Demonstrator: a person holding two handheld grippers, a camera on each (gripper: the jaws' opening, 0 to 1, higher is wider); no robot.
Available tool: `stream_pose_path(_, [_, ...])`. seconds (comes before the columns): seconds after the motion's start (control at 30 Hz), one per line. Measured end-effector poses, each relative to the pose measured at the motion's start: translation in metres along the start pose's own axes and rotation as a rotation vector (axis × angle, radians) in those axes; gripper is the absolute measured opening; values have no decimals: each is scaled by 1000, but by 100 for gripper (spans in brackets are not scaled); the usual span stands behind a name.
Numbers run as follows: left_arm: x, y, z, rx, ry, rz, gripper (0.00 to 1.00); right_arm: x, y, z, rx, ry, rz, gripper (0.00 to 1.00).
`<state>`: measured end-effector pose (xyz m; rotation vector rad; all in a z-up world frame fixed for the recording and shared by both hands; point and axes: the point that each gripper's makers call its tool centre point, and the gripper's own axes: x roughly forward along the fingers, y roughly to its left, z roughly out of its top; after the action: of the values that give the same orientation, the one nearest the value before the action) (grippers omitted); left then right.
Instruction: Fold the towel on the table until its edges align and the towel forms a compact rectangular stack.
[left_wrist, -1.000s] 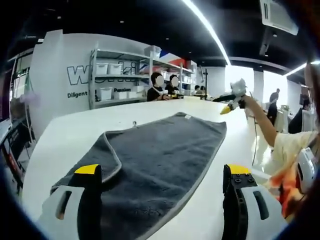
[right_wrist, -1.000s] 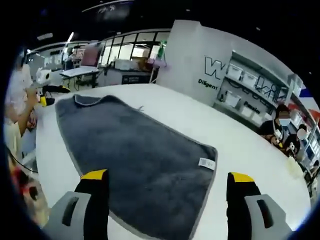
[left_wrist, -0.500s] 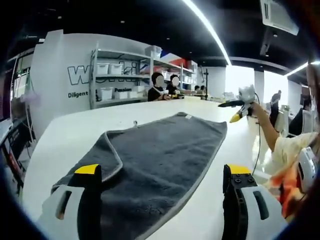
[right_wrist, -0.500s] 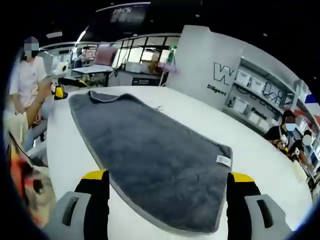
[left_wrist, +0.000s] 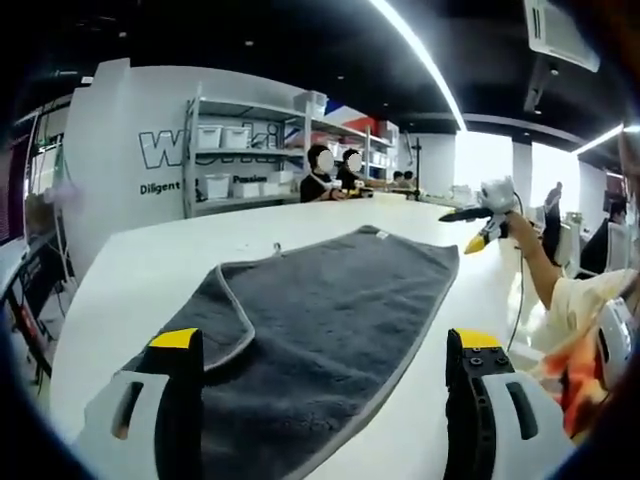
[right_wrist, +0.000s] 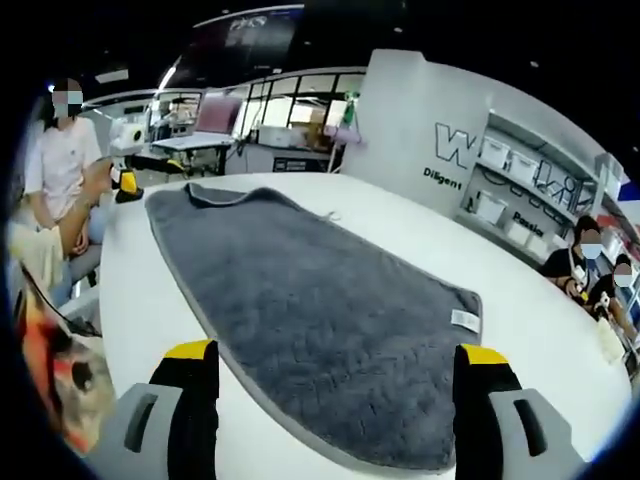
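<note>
- Towel (left_wrist: 340, 300): dark charcoal grey, edged all round with paler grey piping; small white label (right_wrist: 464, 319) at one corner.
- Surface (left_wrist: 160, 270): plain glossy white.
- Left gripper (left_wrist: 325, 400): black jaws with yellow tips, pale grey housings.
- Right gripper (right_wrist: 338, 410): same black, yellow and grey.
- Back wall (left_wrist: 110, 130): white, dark lettering.
- Shelf bins (left_wrist: 210, 137): white.
- Seated person's shirt (right_wrist: 62, 160): white.

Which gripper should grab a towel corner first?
Probably left: its open left gripper sits right over the towel where a corner is already flipped over. The right gripper, also open, faces the tagged end from slightly further off.
</note>
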<state>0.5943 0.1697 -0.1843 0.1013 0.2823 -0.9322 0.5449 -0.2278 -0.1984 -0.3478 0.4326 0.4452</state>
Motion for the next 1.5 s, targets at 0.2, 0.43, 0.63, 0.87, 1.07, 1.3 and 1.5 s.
stream_pose_path(0.2, [8,6,2,-6,6,5,99,2,3,-2,3,0,12,99])
stream_pose_path(0.43, [18,19,-1,-6,29,28,99,3,9,-2,-5,4,28,99])
stream_pose_path(0.63, [30,27,-6,12,59,51,94,5,15,-2,-10,0,43,99])
stream_pose_path(0.87, [47,51,-16,117,112,168,81,9,20,-7,-23,14,64,99])
stream_pose_path(1.07, [61,65,-20,243,117,224,59,7,24,-10,-31,14,72,99])
stream_pose_path(1.3, [68,77,-28,266,137,266,45,7,27,-13,-36,16,87,99])
stream_pose_path(1.5, [73,88,-37,271,175,294,28,6,28,-11,-38,4,90,99])
